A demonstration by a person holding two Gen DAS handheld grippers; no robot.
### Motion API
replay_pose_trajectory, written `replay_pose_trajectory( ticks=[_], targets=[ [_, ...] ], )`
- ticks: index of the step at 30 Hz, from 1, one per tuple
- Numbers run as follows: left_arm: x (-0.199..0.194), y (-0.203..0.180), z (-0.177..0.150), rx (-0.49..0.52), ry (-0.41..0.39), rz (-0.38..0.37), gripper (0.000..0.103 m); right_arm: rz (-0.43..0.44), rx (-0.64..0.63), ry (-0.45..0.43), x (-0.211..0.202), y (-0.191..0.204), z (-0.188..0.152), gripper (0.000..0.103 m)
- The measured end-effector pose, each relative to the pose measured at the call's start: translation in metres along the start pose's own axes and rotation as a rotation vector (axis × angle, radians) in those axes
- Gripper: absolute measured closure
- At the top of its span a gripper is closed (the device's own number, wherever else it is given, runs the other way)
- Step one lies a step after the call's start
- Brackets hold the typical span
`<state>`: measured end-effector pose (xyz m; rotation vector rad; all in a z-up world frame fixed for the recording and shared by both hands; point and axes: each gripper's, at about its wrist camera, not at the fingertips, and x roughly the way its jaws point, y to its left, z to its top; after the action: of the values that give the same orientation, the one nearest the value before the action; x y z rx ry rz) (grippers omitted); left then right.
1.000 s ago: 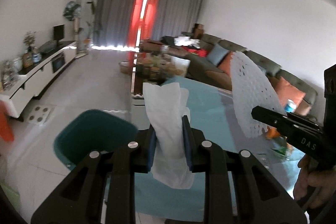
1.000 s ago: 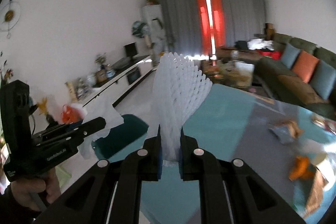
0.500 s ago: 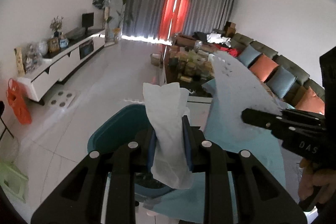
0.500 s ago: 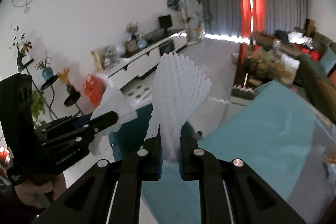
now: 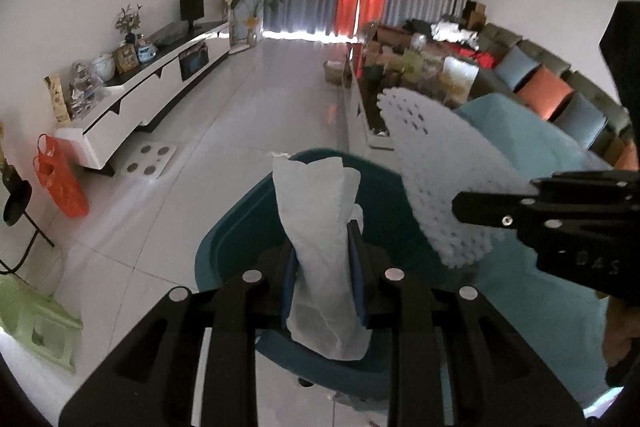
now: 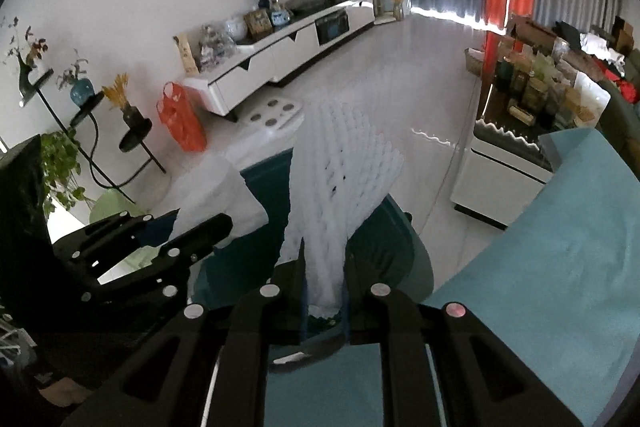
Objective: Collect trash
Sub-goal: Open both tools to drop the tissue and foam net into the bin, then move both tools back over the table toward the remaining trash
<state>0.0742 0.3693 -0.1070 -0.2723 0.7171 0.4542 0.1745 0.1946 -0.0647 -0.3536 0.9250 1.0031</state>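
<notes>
My left gripper (image 5: pixel 322 247) is shut on a crumpled white tissue (image 5: pixel 316 211) that stands up between its pads. It hangs over the open teal bin (image 5: pixel 236 227) on the floor. My right gripper (image 6: pixel 324 259) holds a white foam fruit net (image 6: pixel 340 167) upright. Its jaws are opening, with the net still between the pads and touching them. It also hangs over the bin (image 6: pixel 400 247). In the left wrist view the net (image 5: pixel 432 163) and right gripper (image 5: pixel 460 205) sit just right of the tissue. In the right wrist view the left gripper (image 6: pixel 200 223) and tissue (image 6: pixel 216 195) are at the left.
A table with a teal cloth (image 6: pixel 540 267) borders the bin on the right. On the white tiled floor stand a low white TV cabinet (image 5: pixel 132 99), an orange bag (image 5: pixel 60 183) and a green stool (image 5: pixel 36 323). A cluttered coffee table (image 5: pixel 404 75) and a sofa (image 5: pixel 560 95) lie beyond.
Both grippers have swung left off the table and tipped down, so the teal bin now lies under them. The right jaws stand slightly wider around the net.
</notes>
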Motion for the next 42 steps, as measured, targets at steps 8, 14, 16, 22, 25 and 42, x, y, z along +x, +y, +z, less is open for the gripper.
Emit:
replay_pose_trajectory(
  ticks=[8,14,16,22,25,42],
  targets=[
    [0.04,0.001,-0.009,0.004,0.031,0.043,0.052,-0.002,0.006,0.001,0.009,0.0,0.003,0.061],
    [0.036,-0.01,-0.009,0.005,-0.004,0.069,0.034,0.022,0.038,-0.044,0.001,-0.009,0.005,0.046],
    [0.026,-0.011,-0.009,-0.003,-0.014,0.077,0.032,0.028,0.045,-0.059,-0.004,-0.012,0.005,0.043],
    [-0.008,-0.013,-0.009,-0.036,-0.058,0.069,0.028,0.04,0.074,-0.103,-0.023,-0.02,0.002,0.042],
    [-0.037,-0.018,-0.009,-0.055,-0.089,0.052,0.023,0.026,0.08,-0.137,-0.037,-0.023,-0.005,0.039],
    [-0.099,-0.098,-0.004,0.033,-0.155,-0.084,0.006,-0.099,0.202,-0.347,-0.129,-0.063,-0.07,0.013]
  ],
)
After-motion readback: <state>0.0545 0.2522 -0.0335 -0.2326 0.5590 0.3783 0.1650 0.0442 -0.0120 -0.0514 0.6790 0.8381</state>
